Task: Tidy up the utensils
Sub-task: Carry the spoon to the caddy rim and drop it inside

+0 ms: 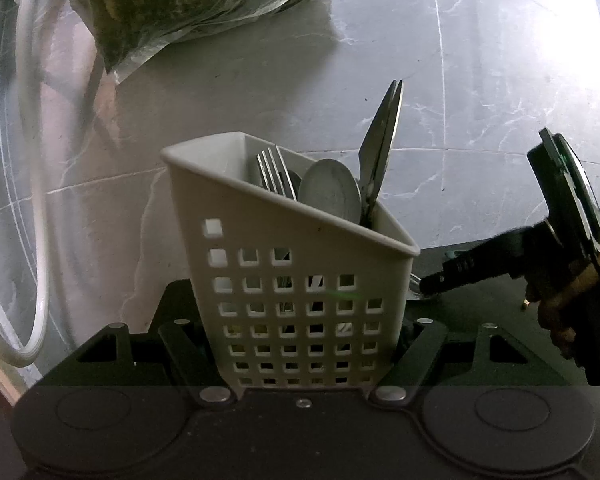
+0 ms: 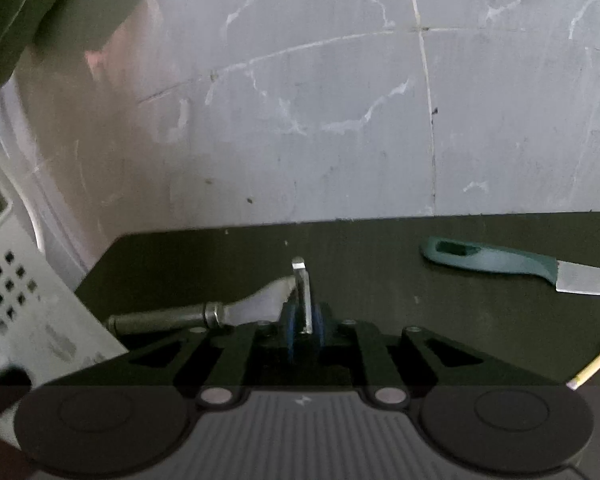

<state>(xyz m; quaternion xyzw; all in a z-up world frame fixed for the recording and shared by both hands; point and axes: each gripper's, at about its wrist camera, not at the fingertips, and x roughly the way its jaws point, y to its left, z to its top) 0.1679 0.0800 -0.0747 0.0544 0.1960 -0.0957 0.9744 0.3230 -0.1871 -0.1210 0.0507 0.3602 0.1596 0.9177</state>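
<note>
My left gripper (image 1: 300,344) is shut on a white perforated utensil holder (image 1: 284,264), one finger on each side of its base. A fork (image 1: 274,176), a spoon (image 1: 330,192) and scissors (image 1: 382,148) stand in it. Just right of the holder, my right gripper (image 1: 430,290) reaches low over a dark mat (image 1: 480,312). In the right wrist view a metal utensil with a dark handle (image 2: 160,320) lies crosswise, its metal end between the blue pads (image 2: 290,326) of my right gripper (image 2: 306,320). Narrow gaps show on both sides of it.
A green-handled knife (image 2: 500,262) lies on the mat (image 2: 380,248) at the right, with a thin bamboo stick (image 2: 592,364) nearer. A bag of leafy greens (image 1: 188,4) and a white hose (image 1: 36,160) lie on the grey marble floor. A person's hand (image 1: 560,312) holds the right gripper.
</note>
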